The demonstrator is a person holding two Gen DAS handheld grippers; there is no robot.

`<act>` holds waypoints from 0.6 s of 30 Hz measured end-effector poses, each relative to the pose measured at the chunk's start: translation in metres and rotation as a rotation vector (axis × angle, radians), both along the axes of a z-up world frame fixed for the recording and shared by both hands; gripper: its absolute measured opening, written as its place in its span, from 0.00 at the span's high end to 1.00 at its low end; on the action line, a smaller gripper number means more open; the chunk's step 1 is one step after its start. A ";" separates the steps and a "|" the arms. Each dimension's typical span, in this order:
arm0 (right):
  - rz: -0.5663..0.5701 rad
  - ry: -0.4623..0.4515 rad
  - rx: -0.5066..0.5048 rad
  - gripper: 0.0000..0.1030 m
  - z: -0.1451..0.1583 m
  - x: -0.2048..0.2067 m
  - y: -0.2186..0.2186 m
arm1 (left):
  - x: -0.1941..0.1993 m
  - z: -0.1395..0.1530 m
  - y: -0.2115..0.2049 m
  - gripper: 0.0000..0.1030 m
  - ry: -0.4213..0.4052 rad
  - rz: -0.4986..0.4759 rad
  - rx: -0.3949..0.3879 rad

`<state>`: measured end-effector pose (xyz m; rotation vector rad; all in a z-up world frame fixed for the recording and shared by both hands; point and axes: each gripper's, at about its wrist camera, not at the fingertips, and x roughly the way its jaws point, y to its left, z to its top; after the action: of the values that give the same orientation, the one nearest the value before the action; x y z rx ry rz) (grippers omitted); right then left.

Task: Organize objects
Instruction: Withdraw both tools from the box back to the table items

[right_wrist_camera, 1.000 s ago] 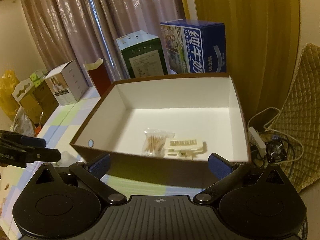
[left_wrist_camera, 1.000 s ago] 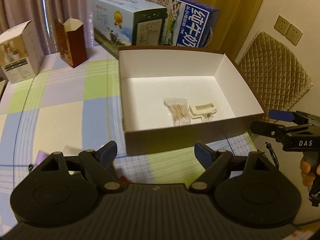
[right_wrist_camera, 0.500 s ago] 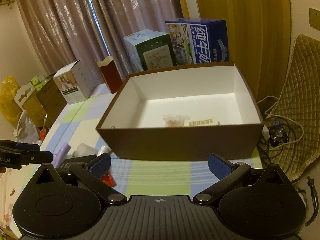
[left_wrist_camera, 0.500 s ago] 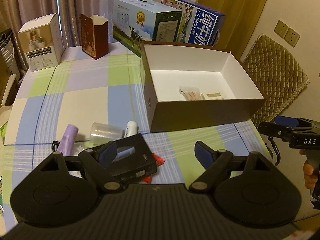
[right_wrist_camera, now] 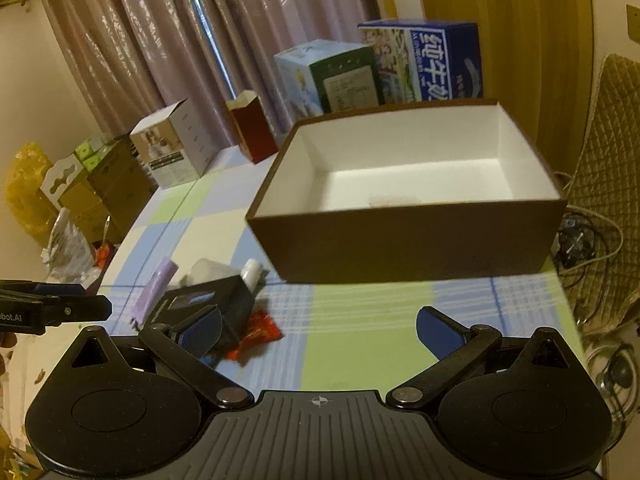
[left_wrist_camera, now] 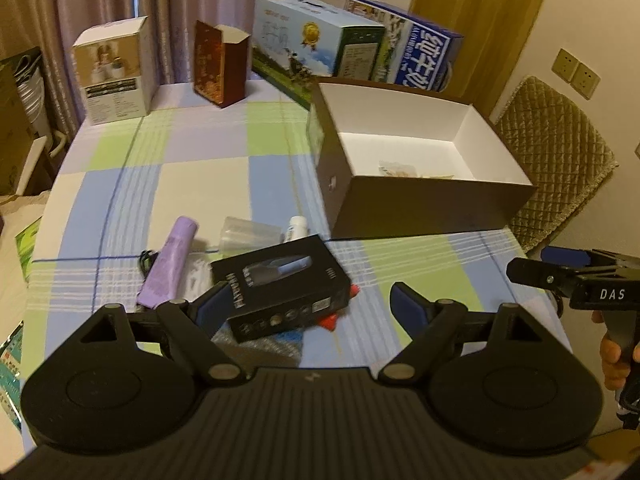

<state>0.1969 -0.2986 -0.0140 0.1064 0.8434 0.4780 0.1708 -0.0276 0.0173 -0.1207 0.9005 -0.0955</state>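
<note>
A brown open box with a white inside (left_wrist_camera: 424, 196) (right_wrist_camera: 412, 240) stands on the checked table, with a small bag of sticks (left_wrist_camera: 396, 169) on its floor. To its left lies a loose pile: a black carton (left_wrist_camera: 282, 286) (right_wrist_camera: 208, 300), a purple tube (left_wrist_camera: 170, 262) (right_wrist_camera: 154, 286), a clear cup (left_wrist_camera: 248, 234), a small white bottle (left_wrist_camera: 297, 227) (right_wrist_camera: 252, 270) and a red packet (right_wrist_camera: 256, 334). My left gripper (left_wrist_camera: 312, 306) is open just above the black carton. My right gripper (right_wrist_camera: 318, 326) is open over bare cloth in front of the box.
Cartons line the table's far side: a white one (left_wrist_camera: 116, 70), a dark red one (left_wrist_camera: 220, 64), and two milk cartons (left_wrist_camera: 316, 46) (left_wrist_camera: 420, 60). A quilted chair (left_wrist_camera: 560, 160) stands to the right. Cables (right_wrist_camera: 580, 232) lie on the floor. More boxes (right_wrist_camera: 80, 176) sit at the left.
Both grippers have drawn back from the box and swung left. The pile of loose objects has come into view under the left gripper. Both stay open.
</note>
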 end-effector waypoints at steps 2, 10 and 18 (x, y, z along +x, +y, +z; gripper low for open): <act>0.008 0.015 0.001 0.02 -0.005 -0.003 0.007 | -0.004 -0.003 0.008 0.19 0.006 0.016 0.005; 0.039 0.071 -0.003 0.02 -0.025 -0.007 0.037 | -0.017 -0.018 0.039 0.19 0.035 0.086 0.013; 0.065 0.119 0.014 0.02 -0.043 -0.007 0.071 | -0.024 -0.032 0.064 0.19 0.054 0.122 0.026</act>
<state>0.1895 -0.2275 -0.0572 0.1215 0.9620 0.5424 0.1471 0.0369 -0.0152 -0.1543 0.9460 0.0333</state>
